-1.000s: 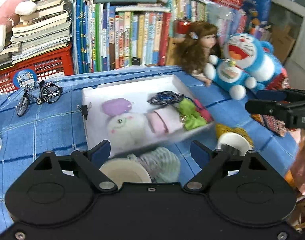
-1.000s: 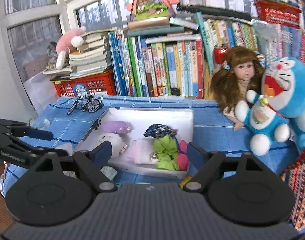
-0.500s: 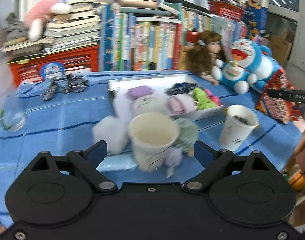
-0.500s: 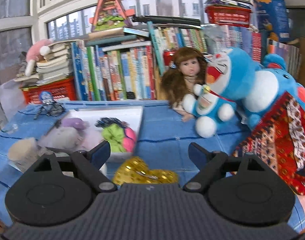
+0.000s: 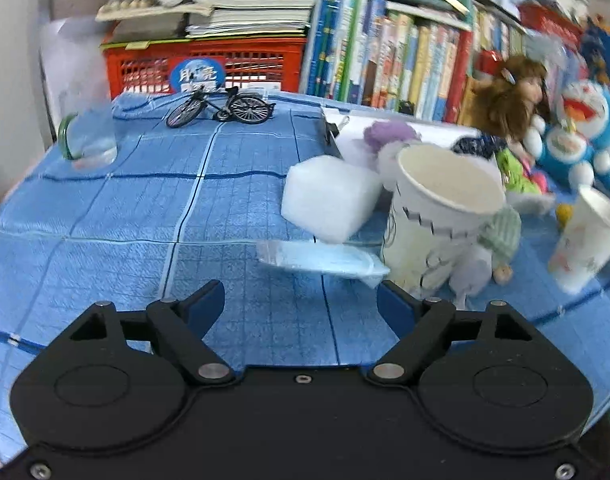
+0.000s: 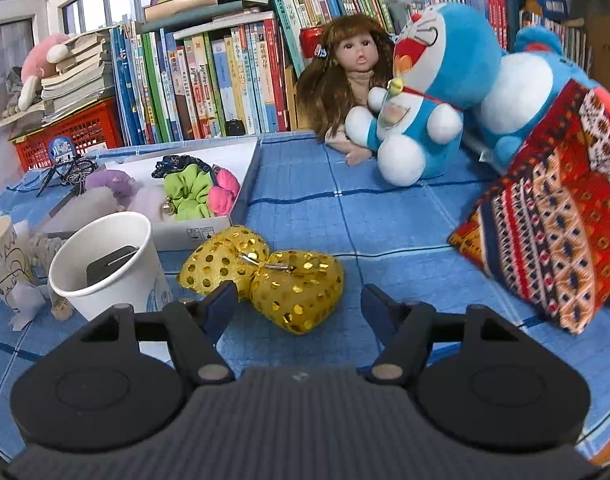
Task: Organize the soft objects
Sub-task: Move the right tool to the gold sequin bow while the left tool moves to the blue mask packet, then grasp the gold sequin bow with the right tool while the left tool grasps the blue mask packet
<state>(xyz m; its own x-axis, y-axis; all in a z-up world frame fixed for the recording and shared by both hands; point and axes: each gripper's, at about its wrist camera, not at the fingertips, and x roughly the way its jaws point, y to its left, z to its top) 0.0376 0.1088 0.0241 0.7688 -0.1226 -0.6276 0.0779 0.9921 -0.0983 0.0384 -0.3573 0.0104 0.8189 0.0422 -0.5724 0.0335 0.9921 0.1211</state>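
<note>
Blue tablecloth: right gripper spread wide before the gold bow, left gripper wide, empty. Pickup's next, I'd guess.

Left gripper, jaws spread and holding nothing, hovers above a blue checked cloth. Ahead lie a flat blue mask and, touching its far edge, a white foam block. To the right stands a paper cup. Far back, a toy bicycle.
</note>
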